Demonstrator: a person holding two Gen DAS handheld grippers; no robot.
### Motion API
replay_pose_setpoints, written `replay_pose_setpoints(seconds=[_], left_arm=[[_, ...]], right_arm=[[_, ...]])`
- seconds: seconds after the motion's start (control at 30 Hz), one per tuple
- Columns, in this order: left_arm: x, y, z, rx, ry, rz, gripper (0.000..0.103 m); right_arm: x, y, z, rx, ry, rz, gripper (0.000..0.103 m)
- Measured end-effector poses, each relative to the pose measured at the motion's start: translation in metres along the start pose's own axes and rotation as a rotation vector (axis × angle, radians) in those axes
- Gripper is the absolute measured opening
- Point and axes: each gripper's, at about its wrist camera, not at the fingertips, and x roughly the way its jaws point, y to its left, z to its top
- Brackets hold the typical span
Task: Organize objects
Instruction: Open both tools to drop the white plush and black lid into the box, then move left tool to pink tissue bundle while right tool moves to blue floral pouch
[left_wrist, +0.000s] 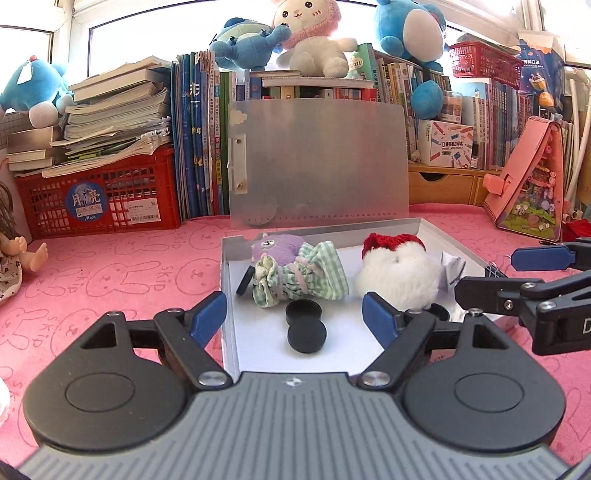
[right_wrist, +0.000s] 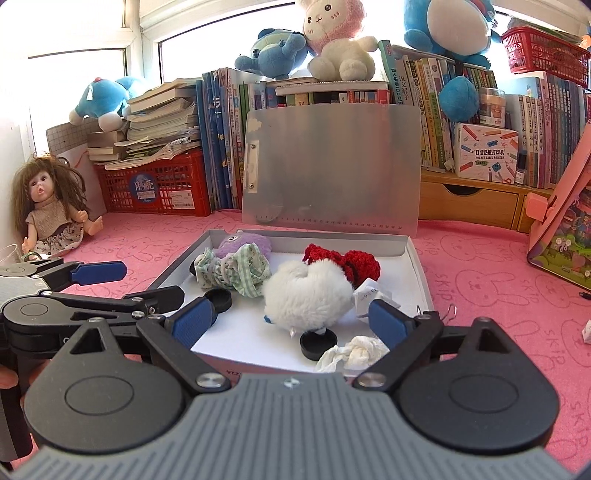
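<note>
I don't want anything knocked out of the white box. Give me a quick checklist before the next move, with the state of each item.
1. Left claw open, holding nothing: ok.
2. Right claw open, holding nothing: ok.
3. White box lid raised: ok.
4. White fluffy toy fully inside the box: ok.
5. Crumpled tissue clear of the near edge: not ok, it lies right at it.
6. The two claws apart from each other: cannot tell.

Both wrist views look forward and slightly down, close over the same open box (left_wrist: 231, 295) (right_wrist: 421, 266).
</note>
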Motion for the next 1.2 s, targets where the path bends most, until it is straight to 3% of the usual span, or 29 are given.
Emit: replay_pose_setpoints(seconds=[0.4,0.67,0.77,0.87,1.1,1.2], left_arm=[[-0.047,0.0,-0.06,-0.028,0.085,-0.103,0.084],[-0.037,-0.006,-0.078,-0.082,0.144,-0.191,0.083],[-0.035,-0.004,-0.077,-0.102,0.148,-0.208,0.072],[-0.038,-0.006,-0.077,-0.098,0.152,-0.233,0.054],[-0.053,-0.006,-0.074,-0.073,0.121,-0.176,0.052],[-0.059,-0.002,-0.074,-0.068,0.108,-0.126,0.052]], right_arm=[[-0.051,0.002,-0.063,0.012,0.063,0.06,0.098],[-0.071,0.003,-0.086,0.008,0.08,0.059,0.098],[-0.076,0.003,-0.088,0.005,0.078,0.076,0.098],[-0.077,0.006,-0.09,-0.005,0.089,0.118,0.098],[-0.069,0.032,-0.101,-0.064,0.115,0.179,0.098],[-0.062,0.045,-0.107,-0.068,0.119,0.152,0.098]])
